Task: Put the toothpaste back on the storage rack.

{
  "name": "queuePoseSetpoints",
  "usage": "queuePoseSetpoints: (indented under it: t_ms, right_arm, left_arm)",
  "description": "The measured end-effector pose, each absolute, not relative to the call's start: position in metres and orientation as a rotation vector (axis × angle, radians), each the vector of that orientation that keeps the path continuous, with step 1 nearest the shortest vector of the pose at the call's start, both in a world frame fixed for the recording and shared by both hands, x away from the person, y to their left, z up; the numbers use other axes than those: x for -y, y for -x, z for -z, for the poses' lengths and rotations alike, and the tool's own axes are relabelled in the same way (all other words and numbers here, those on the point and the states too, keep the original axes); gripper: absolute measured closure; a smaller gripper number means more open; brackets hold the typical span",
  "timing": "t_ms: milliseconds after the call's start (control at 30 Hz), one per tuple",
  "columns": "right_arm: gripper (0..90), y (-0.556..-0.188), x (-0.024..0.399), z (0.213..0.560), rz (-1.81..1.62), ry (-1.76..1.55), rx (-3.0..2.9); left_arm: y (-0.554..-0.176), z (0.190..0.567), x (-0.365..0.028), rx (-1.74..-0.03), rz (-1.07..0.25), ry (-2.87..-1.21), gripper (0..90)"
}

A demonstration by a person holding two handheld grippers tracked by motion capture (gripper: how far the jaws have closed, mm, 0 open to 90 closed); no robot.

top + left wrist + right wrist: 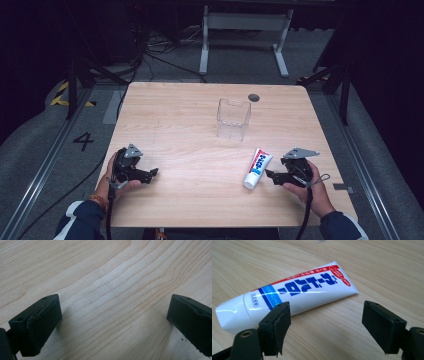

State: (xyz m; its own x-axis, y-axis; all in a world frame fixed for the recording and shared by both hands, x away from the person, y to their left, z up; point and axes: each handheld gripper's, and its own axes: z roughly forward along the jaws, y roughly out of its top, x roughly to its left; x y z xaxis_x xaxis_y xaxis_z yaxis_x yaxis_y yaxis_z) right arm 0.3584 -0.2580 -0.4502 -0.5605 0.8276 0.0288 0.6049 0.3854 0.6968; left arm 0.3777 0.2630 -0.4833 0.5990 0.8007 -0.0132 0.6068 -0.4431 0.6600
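A white tube with red and blue print (257, 167) lies flat on the wooden table (200, 130), cap end toward the person. In the right gripper view the tube (287, 297) lies just beyond the jaws, which stand wide apart with nothing between them. My right gripper (270, 175) rests on the table right of the tube, pointing at it, open. At the table's front left my left gripper (154, 172) rests, pointing right. Its jaws also stand wide apart, and my left gripper (113, 322) has bare wood between its fingers.
A clear plastic box (233, 118) stands upright behind the tube, toward the table's middle. A dark round cable hole (254, 97) sits near the far edge. White desk legs (245, 37) and cables lie on the floor beyond.
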Motion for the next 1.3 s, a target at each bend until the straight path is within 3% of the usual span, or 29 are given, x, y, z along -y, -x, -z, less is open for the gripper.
queuePoseSetpoints:
  t_ms: [367, 867, 1300]
  right_arm:
    - [23.2, -0.367, 0.235, 0.448, -0.976, -1.25, -2.337]
    - [8.8, -0.392, 0.205, 0.462, -0.857, -1.458, -2.332]
    - [13.4, -0.405, 0.199, 0.466, -0.725, -1.439, -2.375]
  left_arm:
    - [-0.378, 0.483, -0.263, -1.108, -0.401, -2.198, 0.2]
    - [-0.378, 0.483, -0.263, -1.107, -0.401, -2.199, 0.2]
    - [-0.378, 0.483, -0.263, -1.105, -0.396, -2.202, 0.2]
